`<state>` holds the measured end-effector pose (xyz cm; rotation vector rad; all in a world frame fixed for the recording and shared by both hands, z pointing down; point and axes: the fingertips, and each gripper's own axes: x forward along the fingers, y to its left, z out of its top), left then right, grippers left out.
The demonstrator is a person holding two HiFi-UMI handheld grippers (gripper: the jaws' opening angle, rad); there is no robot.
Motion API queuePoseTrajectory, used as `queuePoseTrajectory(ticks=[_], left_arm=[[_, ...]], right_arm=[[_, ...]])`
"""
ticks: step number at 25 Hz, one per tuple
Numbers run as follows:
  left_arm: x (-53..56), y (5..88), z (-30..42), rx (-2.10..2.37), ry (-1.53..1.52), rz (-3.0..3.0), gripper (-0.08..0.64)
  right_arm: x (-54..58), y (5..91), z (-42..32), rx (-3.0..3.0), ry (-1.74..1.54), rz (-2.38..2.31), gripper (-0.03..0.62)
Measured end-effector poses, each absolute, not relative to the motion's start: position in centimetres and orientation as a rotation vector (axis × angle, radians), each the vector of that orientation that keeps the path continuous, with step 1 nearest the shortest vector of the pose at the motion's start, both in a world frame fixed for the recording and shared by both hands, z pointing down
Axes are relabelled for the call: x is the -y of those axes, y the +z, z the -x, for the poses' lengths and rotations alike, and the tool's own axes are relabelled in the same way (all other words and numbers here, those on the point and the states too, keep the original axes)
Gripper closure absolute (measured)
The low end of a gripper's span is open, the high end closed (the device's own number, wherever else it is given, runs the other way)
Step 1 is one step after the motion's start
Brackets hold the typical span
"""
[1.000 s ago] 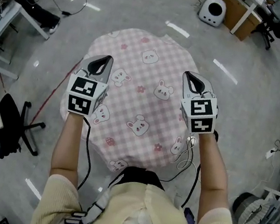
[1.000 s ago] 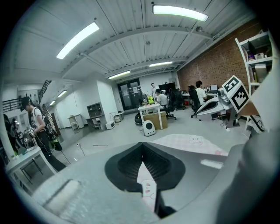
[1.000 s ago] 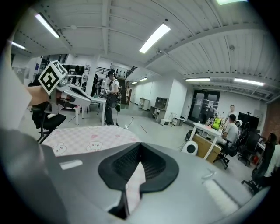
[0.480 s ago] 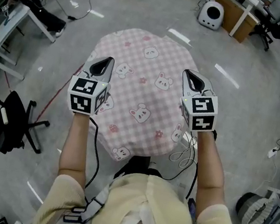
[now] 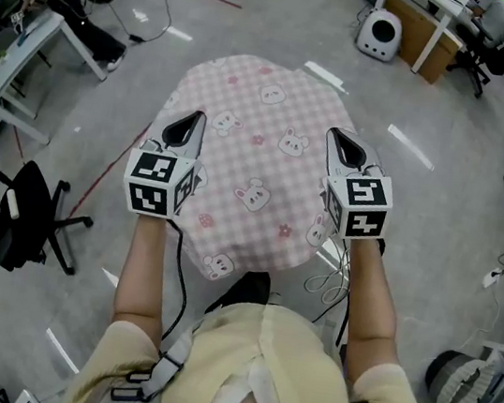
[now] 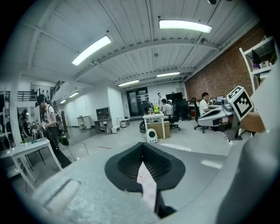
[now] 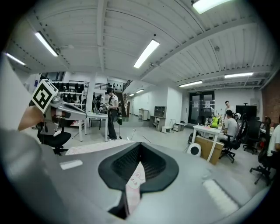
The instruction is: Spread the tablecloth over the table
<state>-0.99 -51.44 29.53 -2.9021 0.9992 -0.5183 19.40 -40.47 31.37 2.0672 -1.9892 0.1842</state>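
Head view: the left tool [image 5: 186, 124] and right tool [image 5: 346, 144] are held side by side, one at each side of the pink checked, bunny-print tablecloth [image 5: 258, 164]. The tablecloth spreads out ahead of the person above the grey floor [image 5: 441, 207]. Both gripper views show the jaws clamped tight on a strip of that cloth.

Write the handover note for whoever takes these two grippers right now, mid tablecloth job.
Grippers: the left gripper is shut on the edge of the pink checked fabric tablecloth with rabbit prints. The right gripper is shut on the tablecloth's edge at the other side.
Things: the tablecloth is spread out ahead between the two grippers. The table is not visible beneath it.
Done: both sides gripped, cloth opened out.
Left: probably settle it over the table, straighten it, then release both.
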Motion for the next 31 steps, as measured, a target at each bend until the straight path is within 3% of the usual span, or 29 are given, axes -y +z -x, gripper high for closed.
queuePoseTrajectory(ticks=[31], left_arm=[[50.5,29.4,2.5,-1.111,-0.434,2.952,0.554]], right_arm=[[40.4,31.5,-18.5,2.022,0.226,-2.096,0.588]])
